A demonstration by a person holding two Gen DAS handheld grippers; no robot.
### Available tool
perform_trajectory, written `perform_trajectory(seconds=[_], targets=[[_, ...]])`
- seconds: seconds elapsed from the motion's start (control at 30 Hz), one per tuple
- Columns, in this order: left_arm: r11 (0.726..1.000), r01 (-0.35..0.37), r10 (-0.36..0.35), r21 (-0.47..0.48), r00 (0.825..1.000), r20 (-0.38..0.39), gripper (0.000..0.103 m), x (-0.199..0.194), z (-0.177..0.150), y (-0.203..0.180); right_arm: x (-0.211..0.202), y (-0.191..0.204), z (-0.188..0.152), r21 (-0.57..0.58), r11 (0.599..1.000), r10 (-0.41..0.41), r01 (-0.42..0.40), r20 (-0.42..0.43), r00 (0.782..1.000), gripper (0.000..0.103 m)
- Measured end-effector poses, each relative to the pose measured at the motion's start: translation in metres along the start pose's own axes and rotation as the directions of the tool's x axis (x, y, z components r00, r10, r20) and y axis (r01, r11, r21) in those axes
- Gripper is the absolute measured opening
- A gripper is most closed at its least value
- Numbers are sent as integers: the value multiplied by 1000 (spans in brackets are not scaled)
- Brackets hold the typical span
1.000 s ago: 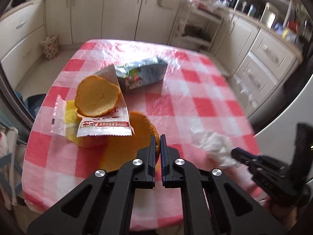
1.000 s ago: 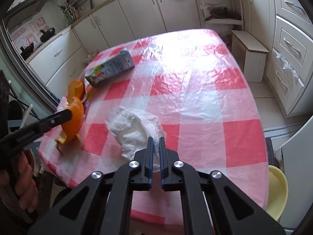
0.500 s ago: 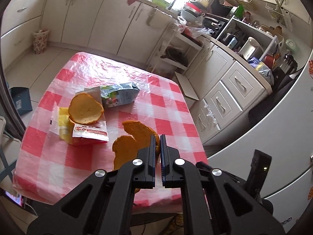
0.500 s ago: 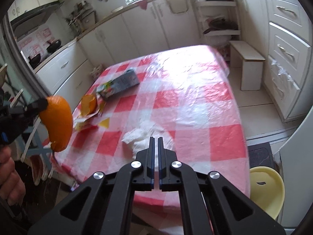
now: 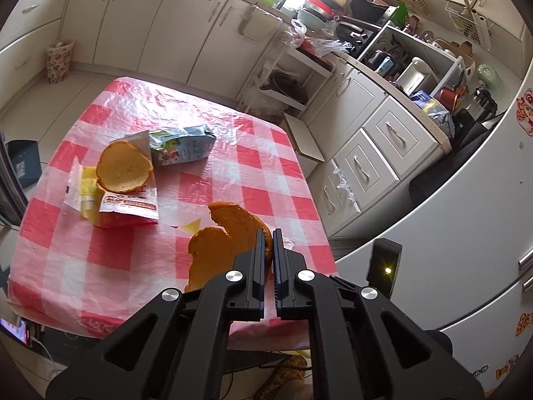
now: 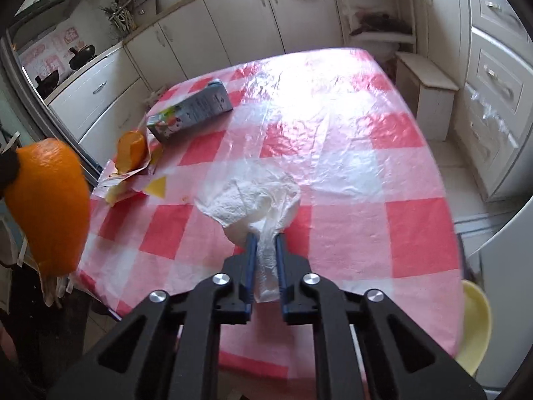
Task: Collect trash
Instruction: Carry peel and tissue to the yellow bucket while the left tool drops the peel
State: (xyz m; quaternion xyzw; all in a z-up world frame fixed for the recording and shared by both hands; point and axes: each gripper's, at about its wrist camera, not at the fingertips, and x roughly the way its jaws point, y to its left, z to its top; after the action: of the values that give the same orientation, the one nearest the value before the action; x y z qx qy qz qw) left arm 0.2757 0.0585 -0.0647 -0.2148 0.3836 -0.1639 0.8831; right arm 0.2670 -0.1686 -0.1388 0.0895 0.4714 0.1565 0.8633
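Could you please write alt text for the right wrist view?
The right tongs grip a crumpled white tissue above a red-checked table. At far left hangs an orange peel; a carton and wrappers lie behind.

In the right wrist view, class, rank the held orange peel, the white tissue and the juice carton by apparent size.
1. held orange peel, though nearness to the camera inflates it
2. white tissue, in the right gripper
3. juice carton
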Motion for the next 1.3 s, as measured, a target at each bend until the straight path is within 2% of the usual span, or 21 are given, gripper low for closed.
perform_trajectory(seconds=[0.23, 0.43, 0.6, 0.83, 0.97, 1.03, 1.2, 1.3], targets=[[999, 53, -53, 4, 999, -10, 4, 2, -5, -18, -54, -28, -7, 49, 999, -8, 4, 82, 997, 12], [991, 121, -119, 49, 992, -51, 4, 21, -12, -56, -96, -75, -25, 125, 986, -125, 108, 133, 983, 12], [976, 201, -190, 90, 975, -117, 4, 49, -26, -101, -110, -121, -53, 215, 955, -227, 204, 88, 970, 12], [943, 301, -262, 142, 934, -242, 4, 101, -60, -176, -117, -172, -94, 304, 908, -301, 287, 1, 954, 12], [933, 319, -256, 168, 914, -314, 4, 138, -84, -208, -109, -193, -103, 344, 889, -304, 303, -52, 951, 12], [932, 323, -249, 168, 902, -353, 4, 161, -95, -219, -103, -200, -104, 361, 881, -297, 306, -82, 951, 17], [947, 266, -172, 180, 892, -418, 5, 212, -115, -231, -100, -208, -107, 392, 863, -303, 319, -104, 947, 38], [955, 229, -126, 190, 889, -439, 16, 229, -123, -230, -104, -218, -109, 438, 840, -304, 321, -109, 946, 40]])
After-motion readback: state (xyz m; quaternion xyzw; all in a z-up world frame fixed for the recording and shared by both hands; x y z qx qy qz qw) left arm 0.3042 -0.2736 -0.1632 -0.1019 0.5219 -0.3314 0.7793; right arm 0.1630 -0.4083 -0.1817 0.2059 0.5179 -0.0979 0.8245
